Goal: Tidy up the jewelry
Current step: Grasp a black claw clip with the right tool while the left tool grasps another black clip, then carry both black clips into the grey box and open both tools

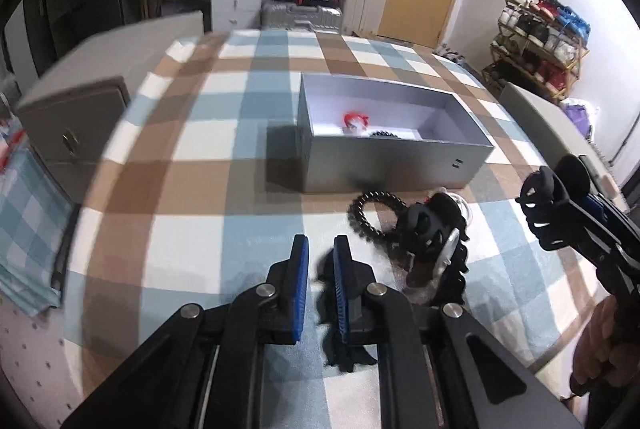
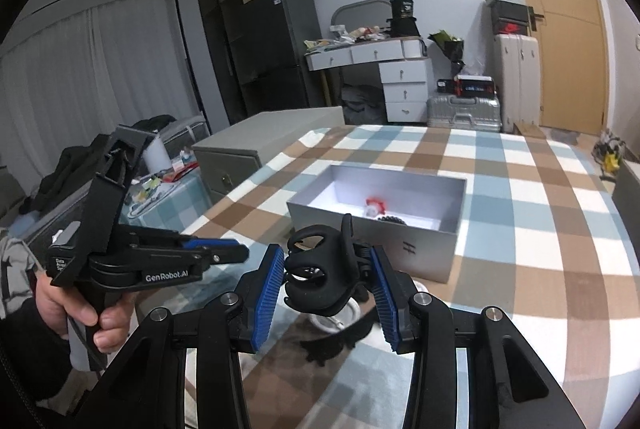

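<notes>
Hand (image 2: pixel 76 305) on the far left of the right wrist view grips the left tool's handle, sleeve dark, tool aimed right and tipped down toward the checked cloth (image 1: pixel 192 165). Left gripper (image 1: pixel 320 249): fingers clenched, narrow slit between the blue pads (image 1: pixel 301 269), nothing visibly between them. A black toothed piece sits right under and beside the right pad; can't tell if it's touched.

Cloth covers the bench. Mid-scene: grey box (image 1: pixel 392 165), open top, holding a red item (image 1: pixel 354 119) and a dark beaded piece (image 1: pixel 382 135) near its front wall. Just in front of the box on the cloth: black beaded bracelet (image 1: pixel 370 217), next to it a pile with a black clip (image 1: pixel 426 229) and a silvery round piece (image 1: pixel 448 253), touching each other.

Right gripper (image 2: pixel 326 279): fingers grasping a black hair claw (image 2: pixel 320 277), pads pressed on both sides, claw off the cloth, in front of the box's near wall. Tool points forward and somewhat down. In the left wrist view it enters from the right edge, with the hand (image 1: pixel 600 341) below it on the handle.
</notes>
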Demonstrator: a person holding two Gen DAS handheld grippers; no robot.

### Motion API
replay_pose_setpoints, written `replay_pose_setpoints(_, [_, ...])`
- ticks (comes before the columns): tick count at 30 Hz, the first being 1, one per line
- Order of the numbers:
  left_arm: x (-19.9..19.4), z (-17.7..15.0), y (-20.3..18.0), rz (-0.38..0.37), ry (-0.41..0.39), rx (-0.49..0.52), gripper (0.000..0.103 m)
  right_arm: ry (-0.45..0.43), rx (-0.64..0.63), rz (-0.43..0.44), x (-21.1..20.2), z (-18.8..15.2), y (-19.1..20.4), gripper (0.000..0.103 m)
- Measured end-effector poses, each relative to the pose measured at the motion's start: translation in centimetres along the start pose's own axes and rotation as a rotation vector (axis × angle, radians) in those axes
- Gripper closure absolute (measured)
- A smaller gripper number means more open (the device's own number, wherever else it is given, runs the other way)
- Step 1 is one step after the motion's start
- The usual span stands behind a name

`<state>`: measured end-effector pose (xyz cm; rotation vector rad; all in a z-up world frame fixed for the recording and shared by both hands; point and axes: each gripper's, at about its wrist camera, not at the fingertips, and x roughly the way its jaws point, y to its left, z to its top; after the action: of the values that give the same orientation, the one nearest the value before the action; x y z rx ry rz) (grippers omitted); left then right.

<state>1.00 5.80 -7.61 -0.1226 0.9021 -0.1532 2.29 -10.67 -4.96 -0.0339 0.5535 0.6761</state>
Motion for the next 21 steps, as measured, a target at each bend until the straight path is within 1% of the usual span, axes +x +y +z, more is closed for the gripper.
replay_pose_setpoints(2, [0.7,-0.3,0.3,-0.023,0.043,-0.025,0.088,0.006,-0.01,-0.003,0.2,0.0,0.2,0.061])
replay_pose_setpoints(4, [1.5,-0.7,0.0,-0.041,0.088,-0.012,0.067,0.02,-0.011,-0.004,0.7,-0.1,0.2,0.061])
replay_pose_setpoints(5, [1.8,-0.9,-0.1,-0.035,0.095,-0.005,0.064,0.024,-0.007,-0.005,0.8,-0.1,0.2,0.061])
replay_pose_setpoints(6, [2.0,-1.0,-0.2,-0.029,0.098,0.003,0.063,0.027,0.0,-0.003,0.9,-0.2,0.1,0.061])
replay_pose_setpoints(8, [2.5,-1.2,-0.6,-0.033,0.116,0.028,0.063,0.031,0.007,-0.001,1.2,-0.3,0.0,0.061])
replay_pose_setpoints(10, [2.7,-1.4,-0.8,-0.027,0.128,0.033,0.063,0.033,0.008,0.0,1.2,-0.4,-0.1,0.061])
replay_pose_setpoints(12, [3.0,-1.4,-0.9,-0.008,0.144,0.042,0.063,0.034,0.008,0.0,1.2,-0.4,-0.3,0.061])
replay_pose_setpoints(14, [3.2,-1.5,-1.1,0.022,0.145,0.061,0.066,0.034,0.011,0.001,1.2,-0.5,-0.5,0.061])
replay_pose_setpoints(15, [3.1,-1.5,-1.3,0.037,0.15,0.078,0.07,0.032,0.016,0.001,1.2,-0.5,-0.7,0.061])
replay_pose_setpoints(17, [3.1,-1.7,-1.8,0.056,0.156,0.121,0.081,0.032,0.024,0.0,1.2,-0.6,-0.9,0.061])
replay_pose_setpoints(18, [3.1,-1.8,-2.0,0.059,0.159,0.137,0.09,0.032,0.028,-0.001,1.3,-0.6,-1.1,0.061])
replay_pose_setpoints(19, [3.1,-1.8,-2.2,0.064,0.162,0.155,0.092,0.032,0.031,0.0,1.4,-0.7,-1.3,0.061])
replay_pose_setpoints(21, [3.1,-1.8,-2.5,0.061,0.162,0.179,0.093,0.033,0.039,-0.002,1.5,-0.7,-1.5,0.061])
